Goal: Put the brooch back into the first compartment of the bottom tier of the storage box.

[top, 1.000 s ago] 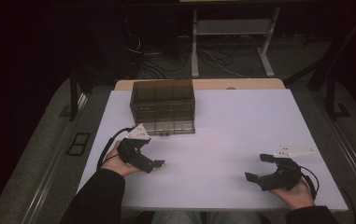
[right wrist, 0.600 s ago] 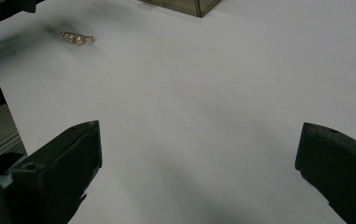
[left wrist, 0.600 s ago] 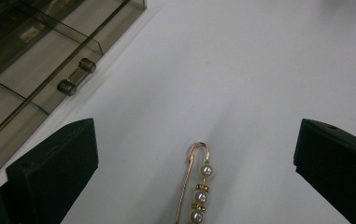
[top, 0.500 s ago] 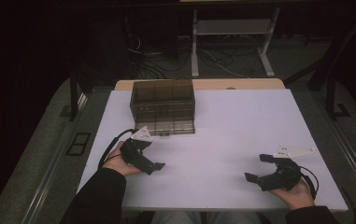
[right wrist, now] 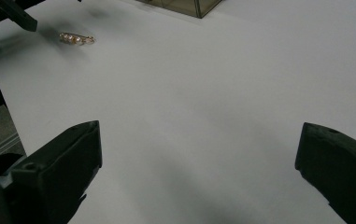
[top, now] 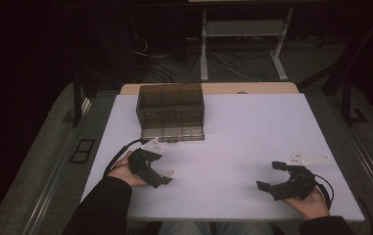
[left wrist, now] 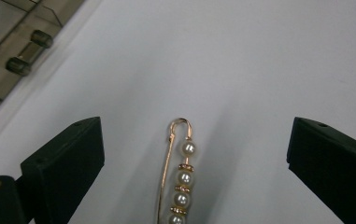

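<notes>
A gold pin set with several pearls [left wrist: 181,173] lies flat on the white table [top: 243,132]. My left gripper [left wrist: 196,140] is open, and the pin lies between its jaws without touching either. In the high view the left gripper [top: 161,167] is at the front left, with the pin [top: 168,172] a small glint beside its tip. My right gripper [top: 268,175] rests open at the front right, with nothing between its jaws. From the right gripper view [right wrist: 199,140] the pin [right wrist: 76,39] lies far off at the upper left.
A smoky transparent box [top: 170,111] with compartments stands at the back left of the table, just beyond the left gripper; its hinge side [left wrist: 24,51] and a corner [right wrist: 192,5] are in the gripper views. Cables and desk legs lie on the floor beyond.
The left gripper has shifted slightly toward the table's front edge. The right gripper has hardly moved.
</notes>
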